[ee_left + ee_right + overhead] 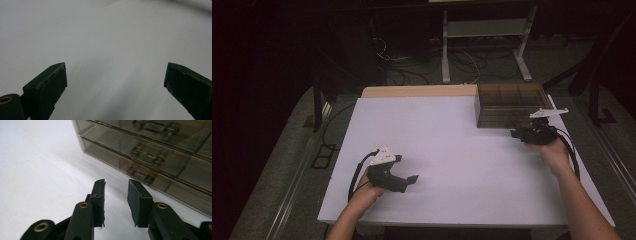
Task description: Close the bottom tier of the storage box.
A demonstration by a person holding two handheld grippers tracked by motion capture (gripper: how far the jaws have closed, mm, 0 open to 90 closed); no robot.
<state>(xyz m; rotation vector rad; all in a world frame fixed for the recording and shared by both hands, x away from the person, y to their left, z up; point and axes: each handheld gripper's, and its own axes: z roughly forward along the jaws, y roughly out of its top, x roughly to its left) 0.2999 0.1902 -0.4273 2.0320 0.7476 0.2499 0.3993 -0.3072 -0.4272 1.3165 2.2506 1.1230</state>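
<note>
Grippers at work over a white table (452,145), one in each hand, seen from above. Right gripper (518,133) held at the far right of the tabletop, just beside the front of a smoky translucent drawer cabinet (507,107) standing at the far right corner. Grey three-cornered plate (549,113) riding on top, black cable (573,155) looping back past the right hand (554,150).

From the right gripper view, right gripper (116,188) with jaws parted by a narrow gap, nothing between the pads (135,200), bare tabletop below. Cabinet (155,152) rising close ahead and to the right, drawers stacked in tiers, small clear handles (140,173) on their fronts. Lowest handle nearest the jaw tips, apart from them. Reddish tint behind the lower drawer front, possibly contents, too blurred to tell.

Left gripper (412,179) resting low near the front left of the table, well apart from the cabinet, gripped by the left hand (369,192). In the left gripper view, left gripper (115,77) spread wide, pads (50,85) far apart, holding nothing, plain white surface beneath.

Dim floor beyond the table, tangled cables (467,62) and a pale metal stand (484,30) at the back.
</note>
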